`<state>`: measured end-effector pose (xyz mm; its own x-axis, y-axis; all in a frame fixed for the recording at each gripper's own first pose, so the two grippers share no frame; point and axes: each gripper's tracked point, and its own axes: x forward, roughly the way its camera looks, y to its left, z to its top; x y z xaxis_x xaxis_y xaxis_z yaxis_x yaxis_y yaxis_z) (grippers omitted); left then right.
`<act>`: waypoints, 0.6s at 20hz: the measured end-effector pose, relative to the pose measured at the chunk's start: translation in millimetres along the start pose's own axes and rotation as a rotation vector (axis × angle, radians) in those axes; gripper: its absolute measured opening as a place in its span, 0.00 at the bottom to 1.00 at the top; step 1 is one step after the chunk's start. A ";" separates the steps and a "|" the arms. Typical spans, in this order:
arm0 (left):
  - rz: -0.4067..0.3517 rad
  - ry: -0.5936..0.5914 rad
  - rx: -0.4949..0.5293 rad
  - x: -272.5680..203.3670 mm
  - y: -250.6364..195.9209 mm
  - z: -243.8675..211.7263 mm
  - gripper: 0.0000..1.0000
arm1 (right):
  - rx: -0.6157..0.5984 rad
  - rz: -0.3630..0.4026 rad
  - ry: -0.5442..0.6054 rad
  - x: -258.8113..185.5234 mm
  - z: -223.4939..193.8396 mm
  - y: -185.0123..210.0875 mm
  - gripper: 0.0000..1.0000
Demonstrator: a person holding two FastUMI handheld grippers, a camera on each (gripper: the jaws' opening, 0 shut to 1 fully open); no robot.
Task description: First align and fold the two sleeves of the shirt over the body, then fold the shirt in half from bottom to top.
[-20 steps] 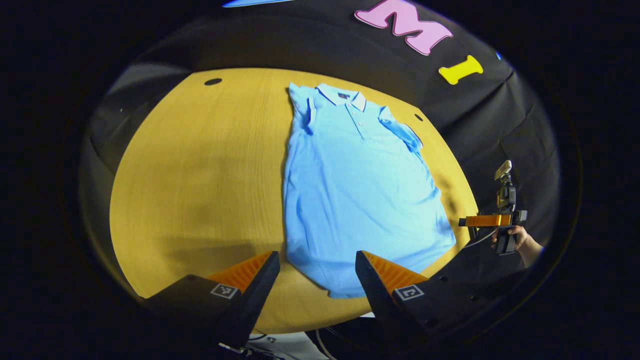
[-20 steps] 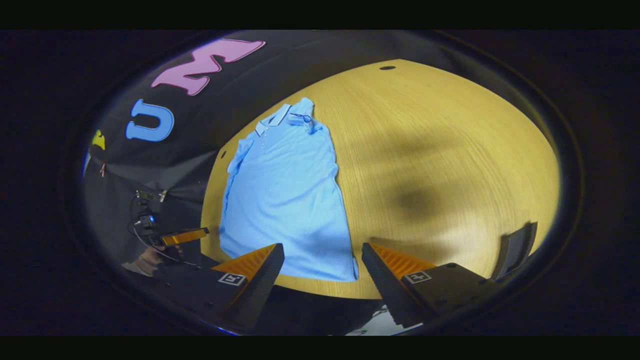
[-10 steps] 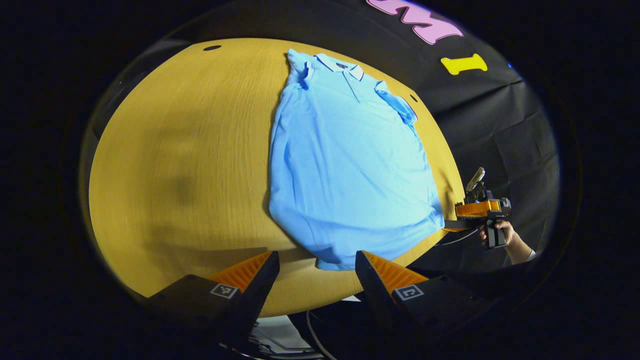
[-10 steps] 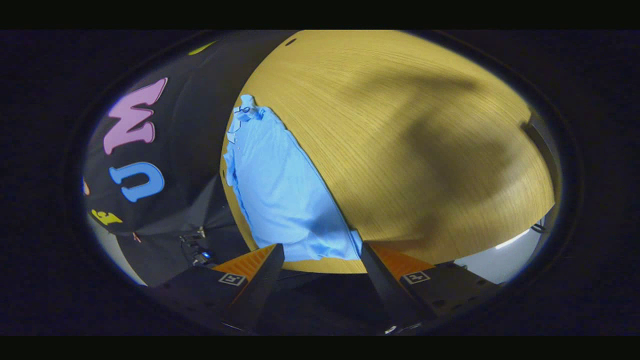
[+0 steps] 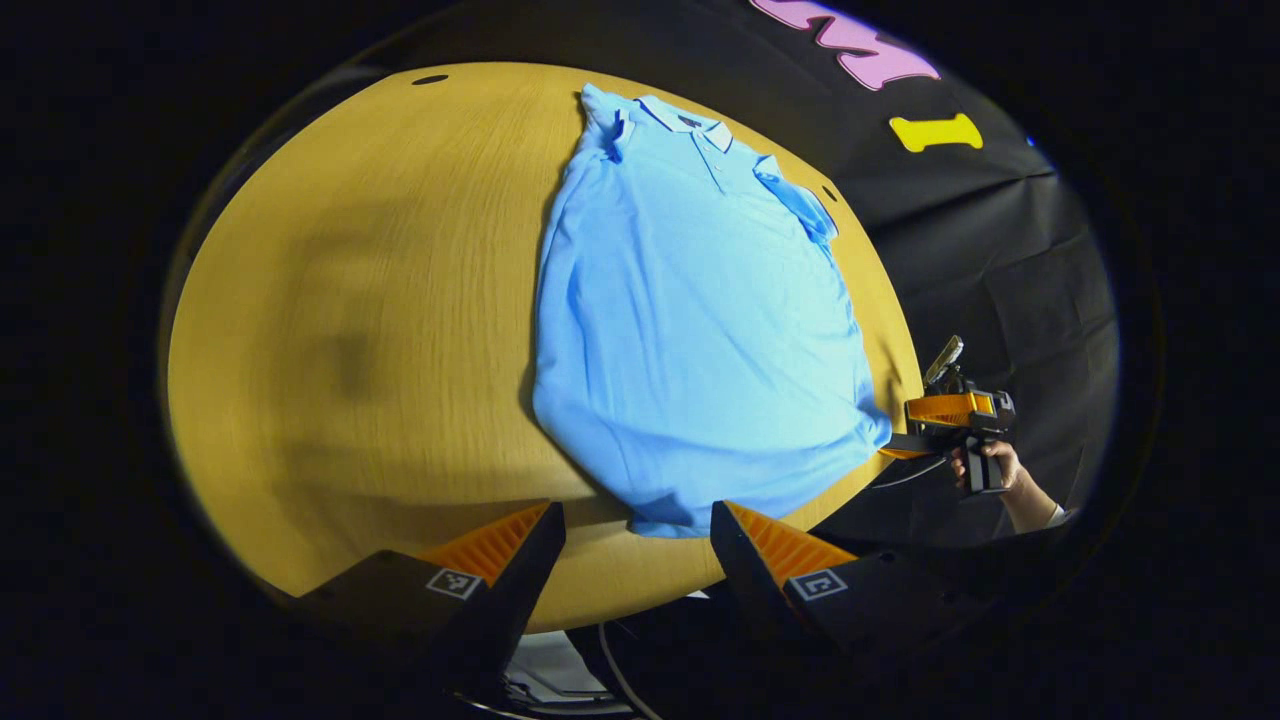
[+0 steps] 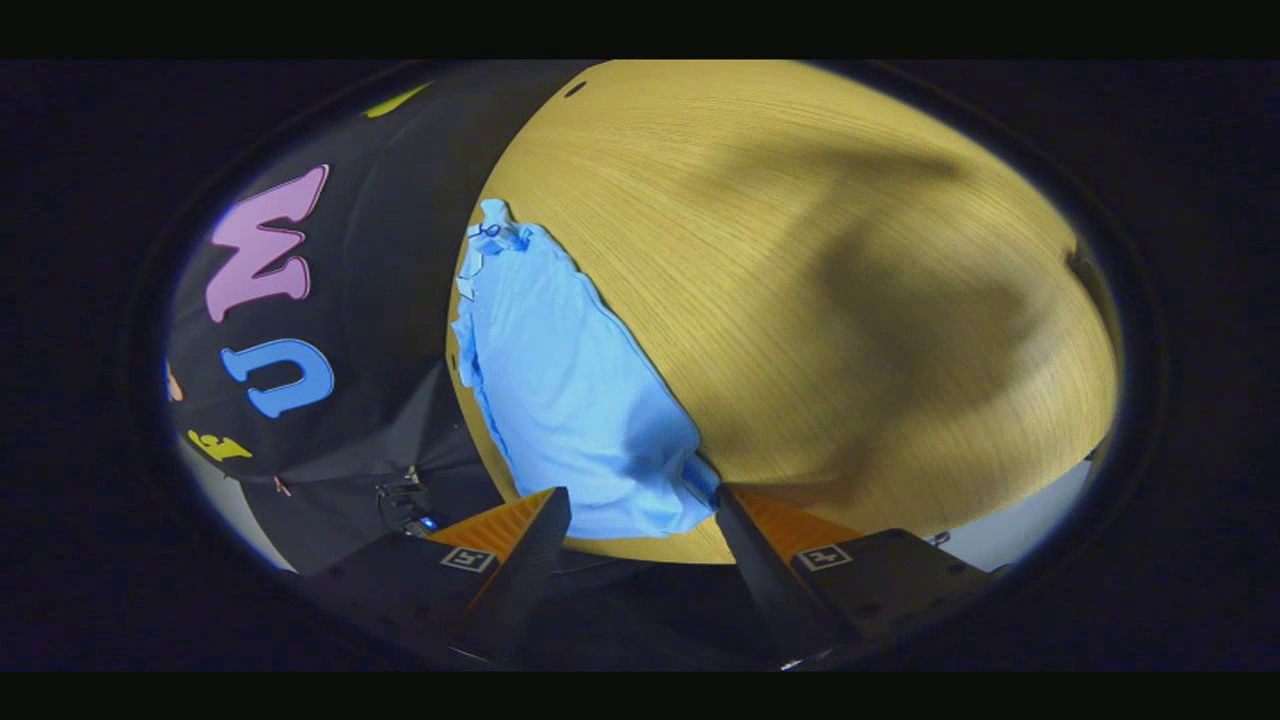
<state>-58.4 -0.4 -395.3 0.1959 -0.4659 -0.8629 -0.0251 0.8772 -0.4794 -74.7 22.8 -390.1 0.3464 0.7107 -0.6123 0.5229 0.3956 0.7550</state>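
Note:
A light blue polo shirt (image 5: pixel 690 310) lies flat on the round wooden table (image 5: pixel 380 330), collar at the far side, both short sleeves lying in over the body. My left gripper (image 5: pixel 637 512) is open, just short of the shirt's bottom hem near its left corner. In the left gripper view, the right gripper (image 5: pixel 945 420), held by a hand (image 5: pixel 995 470), sits at the hem's right corner by the table edge. In the right gripper view the shirt (image 6: pixel 560 380) runs away from the open right gripper (image 6: pixel 640 495), with the hem corner between its fingers, touching one finger.
The table (image 6: pixel 850 280) spreads wide and bare beside the shirt. Small dark holes (image 5: pixel 430 79) (image 5: pixel 829 193) mark its far rim. The black cloth wall (image 5: pixel 1000 260) hangs close behind the shirt's right side. Cables (image 5: pixel 610 660) lie below the near table edge.
Both grippers have dropped lower and closer to the shirt's bottom hem. The right gripper swung round to the hem's right corner, which now lies between its fingers.

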 end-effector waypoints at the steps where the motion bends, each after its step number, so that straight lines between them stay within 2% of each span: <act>1: -0.001 -0.007 -0.011 -0.6 0.1 2.4 0.96 | -0.001 0.005 -0.013 3.8 3.8 4.2 0.93; 3: 0.001 -0.027 -0.034 -0.7 0.7 8.4 0.92 | -0.001 0.006 -0.040 13.9 11.9 11.3 0.93; 4: 0.006 -0.043 -0.044 1.7 -0.2 13.2 0.96 | 0.002 0.010 -0.052 18.0 15.5 15.1 0.86; 6: 0.015 -0.058 -0.051 11.7 -2.3 22.8 0.95 | -0.015 0.007 -0.058 27.2 15.3 18.7 0.88; 8: 0.033 -0.072 -0.044 17.3 -1.3 29.2 0.95 | -0.066 0.001 -0.038 31.4 9.5 19.6 0.81; 9: 0.041 -0.076 -0.044 19.4 -1.3 30.8 0.92 | -0.080 -0.001 -0.030 33.8 8.0 20.3 0.77; 10: 0.044 -0.082 -0.049 19.5 -1.2 32.2 0.85 | -0.090 -0.003 -0.023 35.5 5.6 21.5 0.76; 12: 0.045 -0.082 -0.055 22.7 -2.8 34.2 0.78 | -0.118 -0.016 -0.005 39.9 1.1 19.4 0.77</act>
<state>-20.4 -9.5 -408.0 0.2728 -0.4128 -0.8690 -0.0894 0.8885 -0.4501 -49.9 58.2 -400.1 0.3426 0.7008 -0.6258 0.4338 0.4728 0.7670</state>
